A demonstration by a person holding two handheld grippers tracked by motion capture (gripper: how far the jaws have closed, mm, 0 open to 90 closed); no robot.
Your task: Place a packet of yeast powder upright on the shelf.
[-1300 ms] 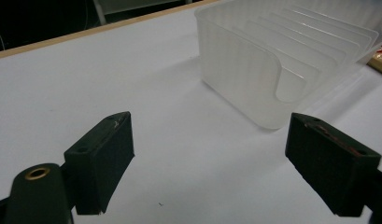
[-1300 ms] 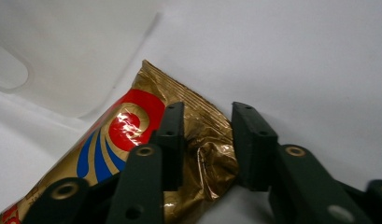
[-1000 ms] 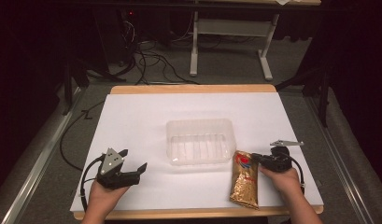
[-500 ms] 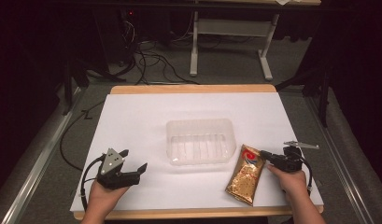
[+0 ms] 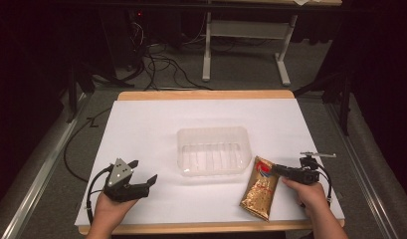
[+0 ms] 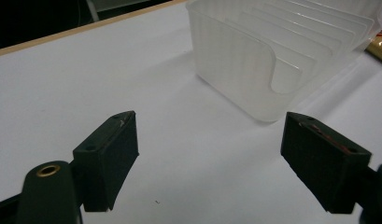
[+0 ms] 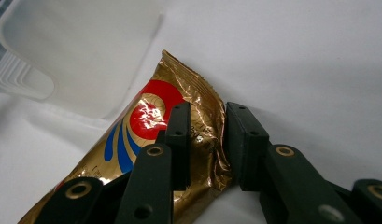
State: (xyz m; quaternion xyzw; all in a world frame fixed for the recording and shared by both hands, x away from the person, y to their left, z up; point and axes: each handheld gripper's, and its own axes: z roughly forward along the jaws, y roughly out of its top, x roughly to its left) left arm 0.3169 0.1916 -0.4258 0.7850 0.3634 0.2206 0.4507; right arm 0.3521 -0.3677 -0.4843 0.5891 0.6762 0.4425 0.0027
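A gold snack packet (image 5: 258, 191) with a red and blue logo lies flat on the white table, just right of a clear plastic container (image 5: 213, 133). My right gripper (image 5: 274, 169) is at the packet's upper right edge. In the right gripper view the jaws (image 7: 207, 109) stand close together with the crumpled edge of the packet (image 7: 146, 116) pinched between them, and the container (image 7: 81, 51) lies beyond. My left gripper (image 5: 143, 171) rests open near the front left of the table. The left gripper view has the wide jaws (image 6: 207, 140) around nothing, pointing toward the container (image 6: 254, 60).
White paper (image 5: 156, 124) covers the tabletop, and a wooden edge (image 5: 206, 94) shows along the far side. Cables (image 5: 156, 64) and a desk frame (image 5: 285, 69) stand on the floor beyond the table. A black cable (image 5: 74, 154) hangs off the left side.
My right gripper has moved right, from over the packet's top to its upper right edge. The packet's top has swung slightly right with it. The left gripper has stayed put.
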